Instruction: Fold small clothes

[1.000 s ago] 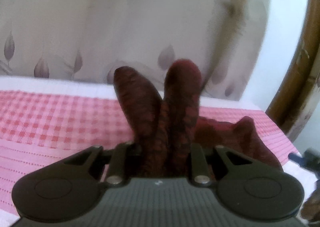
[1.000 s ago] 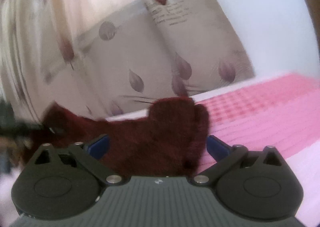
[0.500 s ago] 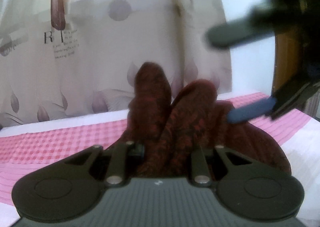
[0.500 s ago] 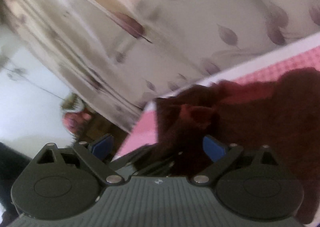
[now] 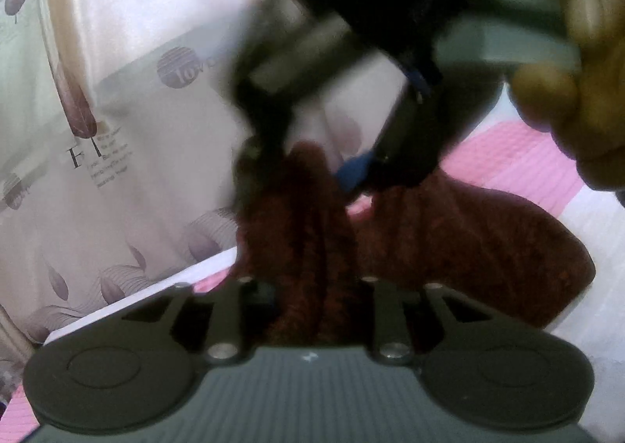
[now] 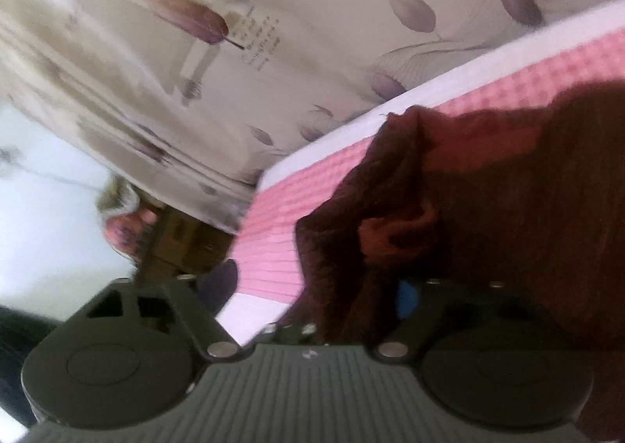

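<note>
Two grippers work on one dark red knitted garment [image 5: 461,247] that lies partly on a pink checked cloth [image 6: 312,204] over a bed, in front of a pale curtain [image 5: 117,130] printed with purple leaves. The left gripper [image 5: 312,286] is clamped on a bunched fold of the garment, which stands up between its jaws in two ridges; its jaws have just eased a little wider, with the fabric between them. In the left wrist view the right gripper [image 5: 312,173] hangs blurred over the top of that fold, one blue pad [image 5: 353,169] close to the wool, with the hand [image 5: 586,64] that carries it at the upper right. The right gripper's jaws have just been closing. From its own camera the garment fills the space between them and hides the left finger, and one blue pad [image 6: 406,296] shows at the fabric's edge. It seems to be pressing on the cloth, though the blur leaves that unsure.
</note>
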Motion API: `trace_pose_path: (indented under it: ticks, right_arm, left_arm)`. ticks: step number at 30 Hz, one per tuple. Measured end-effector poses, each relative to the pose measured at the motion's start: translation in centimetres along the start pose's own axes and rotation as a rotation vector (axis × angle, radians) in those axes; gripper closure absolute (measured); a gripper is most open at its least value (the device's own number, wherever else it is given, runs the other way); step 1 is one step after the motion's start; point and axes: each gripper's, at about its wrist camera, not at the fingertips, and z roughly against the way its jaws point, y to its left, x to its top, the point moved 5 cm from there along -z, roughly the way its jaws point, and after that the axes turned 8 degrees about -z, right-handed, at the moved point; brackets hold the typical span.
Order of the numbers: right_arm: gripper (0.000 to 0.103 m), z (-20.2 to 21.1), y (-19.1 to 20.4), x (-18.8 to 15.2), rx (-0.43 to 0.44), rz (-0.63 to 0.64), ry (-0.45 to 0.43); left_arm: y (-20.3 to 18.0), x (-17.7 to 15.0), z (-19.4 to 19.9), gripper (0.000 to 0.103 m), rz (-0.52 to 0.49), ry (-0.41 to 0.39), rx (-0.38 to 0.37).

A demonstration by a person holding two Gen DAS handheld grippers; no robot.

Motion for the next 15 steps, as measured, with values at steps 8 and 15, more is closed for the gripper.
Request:
trace_pose_path:
  ticks: [8, 15]
  right_arm:
    - [0.077, 0.7, -2.3, 0.8, -0.05, 0.114, -0.095]
    - [0.078, 3.6, -4.0, 3.1, -0.018, 0.117, -0.177]
  left_arm:
    - [1.1, 1.5, 3.9, 0.039, 0.086, -0.076, -0.106]
    - [9.9, 3.8, 11.6, 0.01, 0.408, -0.222, -0.142]
